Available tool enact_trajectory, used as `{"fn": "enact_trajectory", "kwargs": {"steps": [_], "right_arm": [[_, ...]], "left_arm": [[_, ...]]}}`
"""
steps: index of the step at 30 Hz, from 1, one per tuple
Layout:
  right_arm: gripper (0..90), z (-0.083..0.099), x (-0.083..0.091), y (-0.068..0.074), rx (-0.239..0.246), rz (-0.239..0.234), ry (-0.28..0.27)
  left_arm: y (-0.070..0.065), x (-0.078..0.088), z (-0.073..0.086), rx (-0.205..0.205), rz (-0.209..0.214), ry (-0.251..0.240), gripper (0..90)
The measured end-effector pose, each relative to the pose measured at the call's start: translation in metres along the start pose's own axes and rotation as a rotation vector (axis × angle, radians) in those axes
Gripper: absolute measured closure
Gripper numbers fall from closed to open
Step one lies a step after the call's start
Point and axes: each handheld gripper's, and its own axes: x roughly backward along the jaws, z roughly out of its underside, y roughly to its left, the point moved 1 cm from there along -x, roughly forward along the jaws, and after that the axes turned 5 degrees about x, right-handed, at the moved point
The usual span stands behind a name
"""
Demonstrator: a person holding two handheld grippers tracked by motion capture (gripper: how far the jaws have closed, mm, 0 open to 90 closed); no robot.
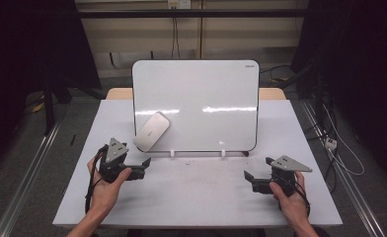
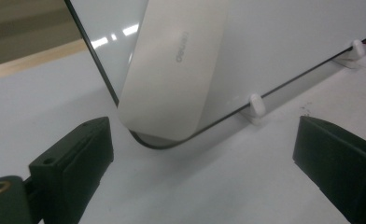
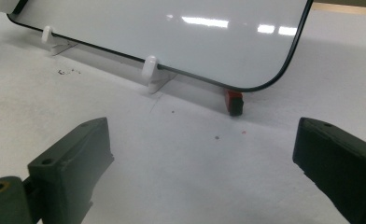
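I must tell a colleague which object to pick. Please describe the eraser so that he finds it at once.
A whiteboard stands propped on the table. The eraser sits tilted on its lower left corner, overlapping the edge, just beyond the left claw. It is the one flat, rounded, off-white block.

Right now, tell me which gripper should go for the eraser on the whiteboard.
Left. The left gripper sits just below the eraser at the whiteboard's lower-left corner, jaws open and facing it. The right gripper waits across the table near the board's other corner.

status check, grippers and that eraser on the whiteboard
Left gripper open, empty. Right gripper open, empty. Eraser sticks to whiteboard, lower left corner. Nothing in the way.
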Motion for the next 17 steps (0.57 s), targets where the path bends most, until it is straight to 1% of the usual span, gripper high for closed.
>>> {"fn": "enact_trajectory", "kwargs": {"steps": [3,4,6,7,8,10,12,14,15,17], "right_arm": [[4.0,0.0,0.0,0.0,-0.002,0.002,-0.002],[4.0,0.0,0.001,0.0,-0.002,0.002,-0.001],[4.0,0.0,0.001,0.0,0.0,0.003,-0.001],[4.0,0.0,0.001,0.0,-0.003,0.004,-0.001],[4.0,0.001,0.002,0.0,-0.002,0.004,-0.001],[4.0,0.001,0.002,0.0,-0.003,0.005,0.0],[4.0,0.001,0.002,0.0,-0.002,0.005,-0.001],[4.0,0.001,0.002,0.0,-0.003,0.004,0.002],[4.0,0.001,0.003,0.0,-0.002,0.004,0.001],[4.0,0.001,0.003,0.0,-0.003,0.005,0.001]], "left_arm": [[0.0,0.004,0.006,0.004,-0.005,0.014,5.3],[-0.001,0.006,0.009,0.008,-0.014,0.007,5.4],[-0.001,0.008,0.015,0.011,-0.013,0.006,5.5],[-0.001,0.009,0.017,0.012,-0.014,-0.006,5.4],[-0.001,0.011,0.018,0.019,-0.012,-0.009,5.5],[0.002,0.011,0.022,0.046,0.003,-0.012,5.5],[0.003,0.013,0.027,0.064,-0.009,-0.018,5.5],[0.005,0.013,0.032,0.076,-0.011,-0.006,5.5],[0.005,0.013,0.034,0.078,-0.012,-0.002,5.5],[0.004,0.012,0.034,0.065,-0.017,0.001,5.5]]}}
